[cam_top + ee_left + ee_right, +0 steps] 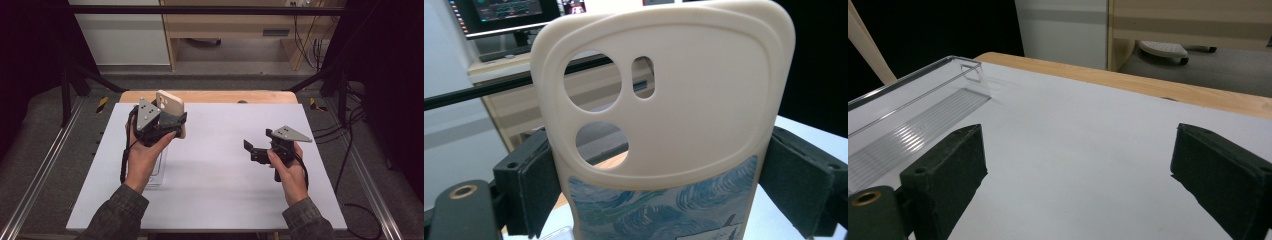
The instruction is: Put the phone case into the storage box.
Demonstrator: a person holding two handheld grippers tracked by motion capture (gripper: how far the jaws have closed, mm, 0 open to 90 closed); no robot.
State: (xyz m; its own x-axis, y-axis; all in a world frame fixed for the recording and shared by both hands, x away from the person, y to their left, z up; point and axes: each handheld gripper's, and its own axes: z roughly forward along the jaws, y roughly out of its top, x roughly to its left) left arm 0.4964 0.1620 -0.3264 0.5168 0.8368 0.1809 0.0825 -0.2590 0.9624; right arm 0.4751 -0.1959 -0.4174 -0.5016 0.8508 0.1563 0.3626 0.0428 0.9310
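A cream phone case (170,102) with round camera cut-outs stands upright above the left side of the white mat. My left gripper (175,122) is shut on its lower sides. In the left gripper view the case (684,100) shows a blue swirled print on its lower part, and both black pads press its edges around my left gripper (664,195). My right gripper (255,150) hovers low over the right half of the mat, open with nothing between its jaws (1073,175). A cream edge of the case (863,45) shows at the far left of the right gripper view.
A clear plastic tray (157,172) lies on the white mat (215,195) below my left hand, and the same tray (913,115) is seen in the right gripper view. The wooden table edge (215,96) runs along the back. Black frame bars and cables flank the table.
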